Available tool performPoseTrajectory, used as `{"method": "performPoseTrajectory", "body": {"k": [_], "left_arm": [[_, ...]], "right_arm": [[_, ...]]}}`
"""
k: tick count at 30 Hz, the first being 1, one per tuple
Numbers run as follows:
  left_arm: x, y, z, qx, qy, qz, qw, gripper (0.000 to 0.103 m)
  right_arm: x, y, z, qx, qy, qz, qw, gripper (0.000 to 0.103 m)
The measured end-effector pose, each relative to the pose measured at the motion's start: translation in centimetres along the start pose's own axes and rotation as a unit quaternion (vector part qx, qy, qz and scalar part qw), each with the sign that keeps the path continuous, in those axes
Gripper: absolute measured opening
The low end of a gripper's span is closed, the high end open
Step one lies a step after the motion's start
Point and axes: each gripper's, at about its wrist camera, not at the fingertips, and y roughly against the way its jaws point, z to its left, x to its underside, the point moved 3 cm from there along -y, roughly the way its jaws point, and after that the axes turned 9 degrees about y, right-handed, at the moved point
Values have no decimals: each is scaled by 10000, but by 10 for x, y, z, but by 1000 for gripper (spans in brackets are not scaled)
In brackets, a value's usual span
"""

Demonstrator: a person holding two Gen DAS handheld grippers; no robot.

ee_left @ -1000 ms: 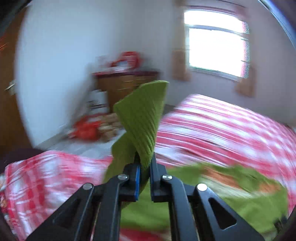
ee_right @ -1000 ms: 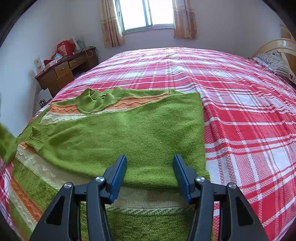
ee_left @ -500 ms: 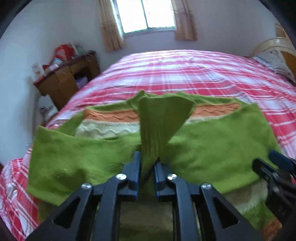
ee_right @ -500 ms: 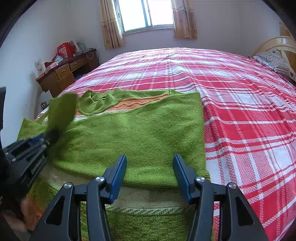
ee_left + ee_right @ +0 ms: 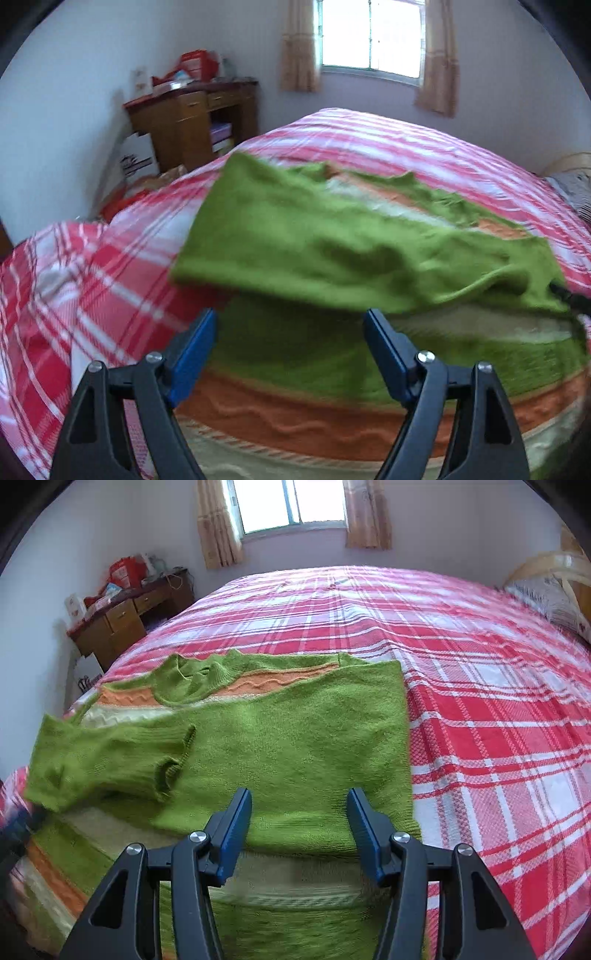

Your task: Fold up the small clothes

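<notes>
1. Covering most of both views, the bed carries a red-and-white plaid sheet, with a wooden desk off its far left corner under a curtained window.
2. The green sweater, banded orange and cream, lies flat near the bed's close left edge, collar toward the window.
3. Its left sleeve is folded across the chest, cuff resting on the body.
4. My left gripper has just been opening; its jaws now stand wide, nothing between them, just short of the folded sleeve.
5. My right gripper sits over the sweater's lower half, jaws parted, pads clear of the knit.
</notes>
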Motion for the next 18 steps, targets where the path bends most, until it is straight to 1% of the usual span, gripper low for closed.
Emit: {"method": "performPoseTrajectory", "body": {"k": [1, 2, 3, 5, 6, 8, 9, 10, 11, 12, 13, 14, 15, 16, 17, 18], "left_arm": [[5, -3, 4, 68, 122, 20, 9999, 83], [4, 2, 6, 158, 210, -78, 9996, 83], [2, 3, 6, 197, 264, -69, 9994, 84], [3, 0, 6, 204, 344, -26, 9992, 84], [4, 1, 6, 239, 373, -40, 9990, 84], [5, 4, 5, 295, 404, -68, 9987, 84], [6, 4, 7, 332, 417, -64, 9986, 86], [6, 5, 7, 386, 421, -57, 9984, 87], [7, 7, 7, 430, 420, -50, 9982, 90], [8, 6, 8, 493, 417, -37, 9979, 94], [7, 5, 9, 536, 413, -26, 9977, 95], [8, 5, 7, 558, 404, -19, 9976, 96], [6, 3, 9, 545, 398, -16, 9977, 96], [6, 3, 10, 540, 398, -17, 9977, 96], [6, 3, 9, 532, 396, -13, 9978, 96], [6, 2, 10, 543, 404, -15, 9977, 96]], "right_arm": [[-4, 5, 5, -395, -195, -113, 9990, 55], [-8, 9, 11, -742, -369, -226, 9963, 55], [-13, 11, 20, -971, -474, -304, 9937, 55], [-21, 3, 39, -1191, -476, -228, 9915, 55], [-24, -8, 50, -1238, -436, -105, 9913, 55], [-28, -28, 69, -1184, -216, 76, 9927, 55], [-27, -41, 81, -1132, -40, 240, 9933, 55], [-28, -47, 88, -955, 124, 235, 9951, 55], [-29, -48, 96, -733, 325, 140, 9967, 55], [-31, -50, 103, -590, 515, 165, 9968, 55], [-31, -50, 108, -464, 653, 185, 9966, 47], [-32, -51, 112, -334, 794, 187, 9961, 27], [-34, -52, 113, -323, 867, 202, 9955, 18], [-36, -51, 114, -367, 900, 205, 9951, 12], [-39, -48, 113, -330, 928, 163, 9950, 11], [-45, -40, 112, -232, 1000, 7, 9947, 11]]}}
